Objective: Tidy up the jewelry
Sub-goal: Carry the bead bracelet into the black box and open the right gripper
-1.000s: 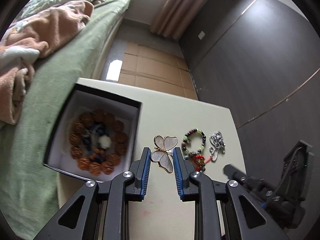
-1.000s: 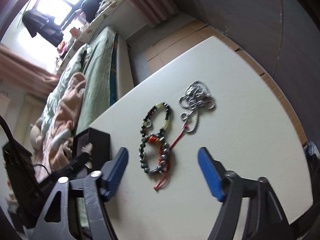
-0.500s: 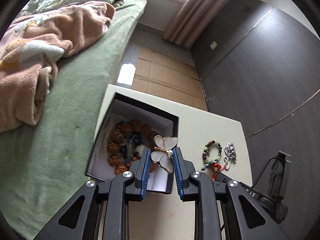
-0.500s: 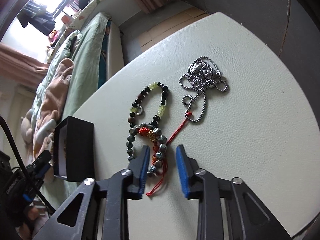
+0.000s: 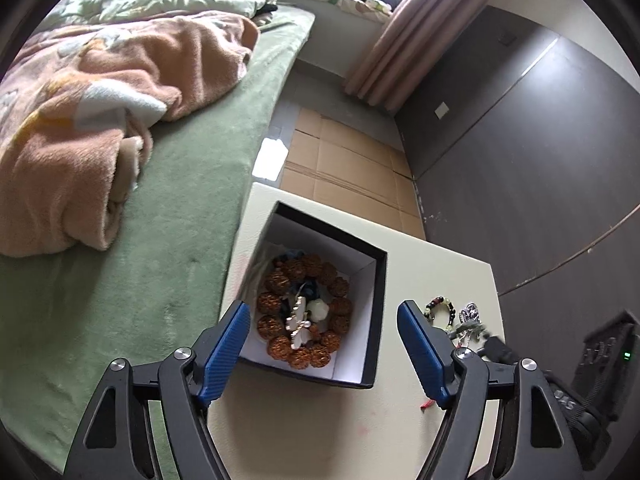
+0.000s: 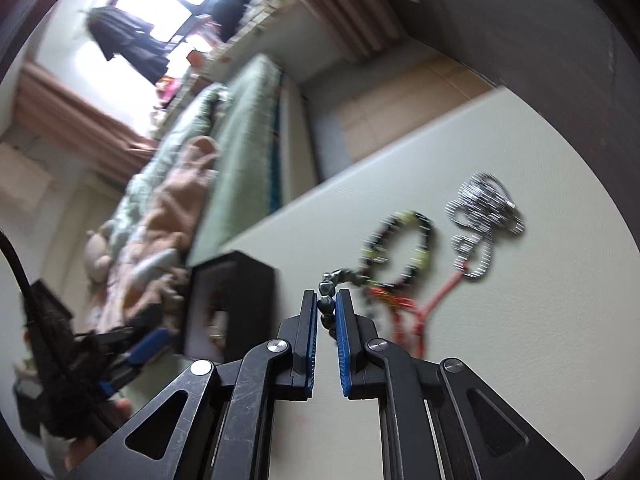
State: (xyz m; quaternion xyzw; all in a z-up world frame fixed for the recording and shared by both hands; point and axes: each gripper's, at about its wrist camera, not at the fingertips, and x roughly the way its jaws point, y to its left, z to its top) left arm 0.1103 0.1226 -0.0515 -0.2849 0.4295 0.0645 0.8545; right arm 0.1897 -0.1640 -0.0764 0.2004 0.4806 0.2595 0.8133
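Beads of the bracelet [image 6: 384, 264] sit pinched in the right gripper [image 6: 327, 308] jaws; lift slowly toward the box [image 5: 372, 276], left gripper [image 5: 324, 336] jaws wide, empty.

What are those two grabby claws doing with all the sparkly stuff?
They're tidying jewelry into a black box. The left gripper hangs open above the box, where a butterfly brooch lies on a brown bead bracelet. The right gripper is pinching a beaded bracelet on the white table. A silver chain waits beside it.
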